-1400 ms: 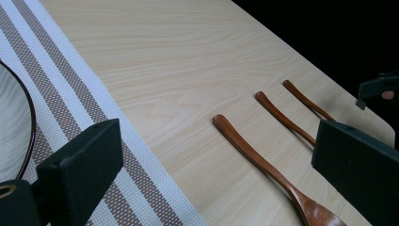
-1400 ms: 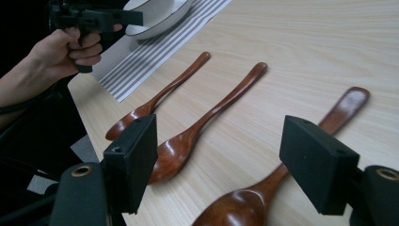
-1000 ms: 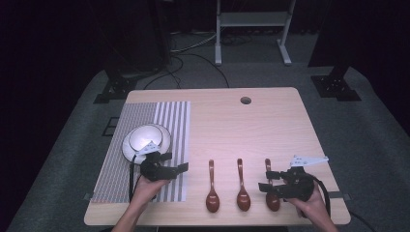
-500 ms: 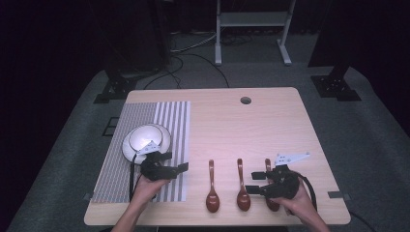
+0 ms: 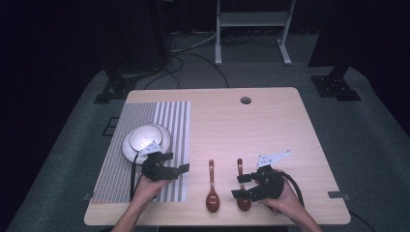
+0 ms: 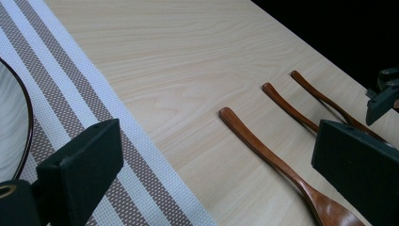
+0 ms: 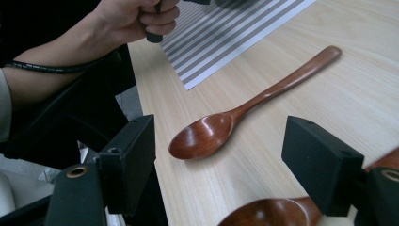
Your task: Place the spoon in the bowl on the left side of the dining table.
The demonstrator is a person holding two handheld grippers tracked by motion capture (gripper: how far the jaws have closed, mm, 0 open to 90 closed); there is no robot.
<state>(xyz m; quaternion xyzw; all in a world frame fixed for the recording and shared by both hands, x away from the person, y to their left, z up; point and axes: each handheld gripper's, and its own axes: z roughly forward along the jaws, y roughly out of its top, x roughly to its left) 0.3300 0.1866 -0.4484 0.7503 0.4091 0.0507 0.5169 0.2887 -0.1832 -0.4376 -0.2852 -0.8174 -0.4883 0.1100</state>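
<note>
Here the right claw (image 5: 244,185), jaws wide and empty, hovers over the middle spoon (image 5: 241,186) near the worktop (image 5: 270,125) edge, seemingly lining up a grasp, while the left claw (image 5: 180,168) waits open above the striped mat (image 5: 145,116).

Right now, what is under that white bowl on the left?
The bowl sits on a striped mat, which lies on the table. The left hand-held gripper overlaps its near edge, hiding the mat just there.

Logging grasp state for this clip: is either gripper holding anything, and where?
Nothing is held. The left gripper is open over the striped mat; the right gripper is open around the middle spoon, not closed on it.
</note>
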